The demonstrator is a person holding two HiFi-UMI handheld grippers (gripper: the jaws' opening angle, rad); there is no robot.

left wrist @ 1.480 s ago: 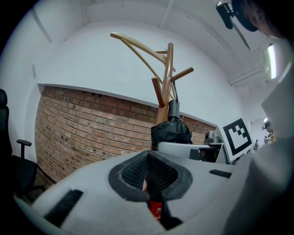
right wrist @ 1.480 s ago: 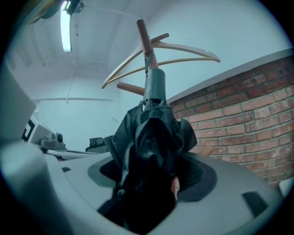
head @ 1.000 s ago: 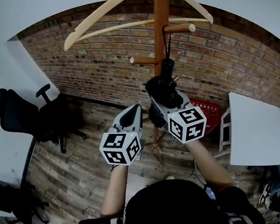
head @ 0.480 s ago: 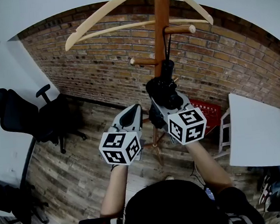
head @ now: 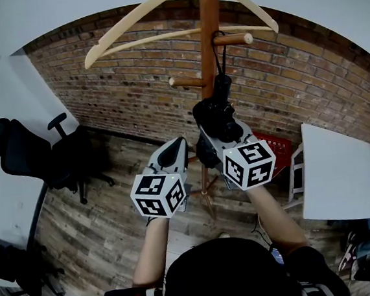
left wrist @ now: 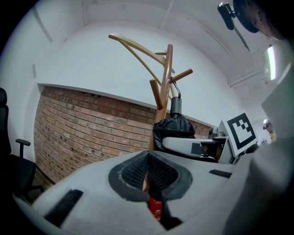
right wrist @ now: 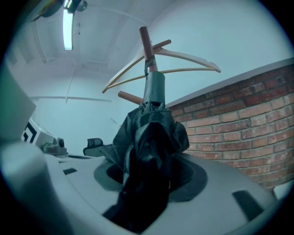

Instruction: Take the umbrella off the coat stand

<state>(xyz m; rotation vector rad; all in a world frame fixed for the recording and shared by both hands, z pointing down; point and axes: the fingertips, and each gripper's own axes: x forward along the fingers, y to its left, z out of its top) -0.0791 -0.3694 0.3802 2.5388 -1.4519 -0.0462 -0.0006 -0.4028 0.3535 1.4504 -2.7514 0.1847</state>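
A folded black umbrella (head: 213,116) hangs by its strap from a peg (head: 233,40) of the wooden coat stand (head: 210,24). My right gripper (head: 212,136) is shut on the umbrella's bunched fabric (right wrist: 151,142), which fills the space between its jaws (right wrist: 149,176); the handle (right wrist: 154,87) points up at the stand's pole (right wrist: 146,43). My left gripper (head: 175,151) is held just left of the umbrella, shut with nothing in it (left wrist: 148,172). From the left gripper view, the umbrella (left wrist: 173,128) and the stand (left wrist: 166,78) lie ahead to the right.
Wooden coat hangers (head: 161,32) hang from the top of the stand. A brick wall (head: 120,85) runs behind it. Black office chairs (head: 36,158) stand at the left, a white table (head: 337,175) at the right, and a red crate (head: 277,145) by the stand's foot.
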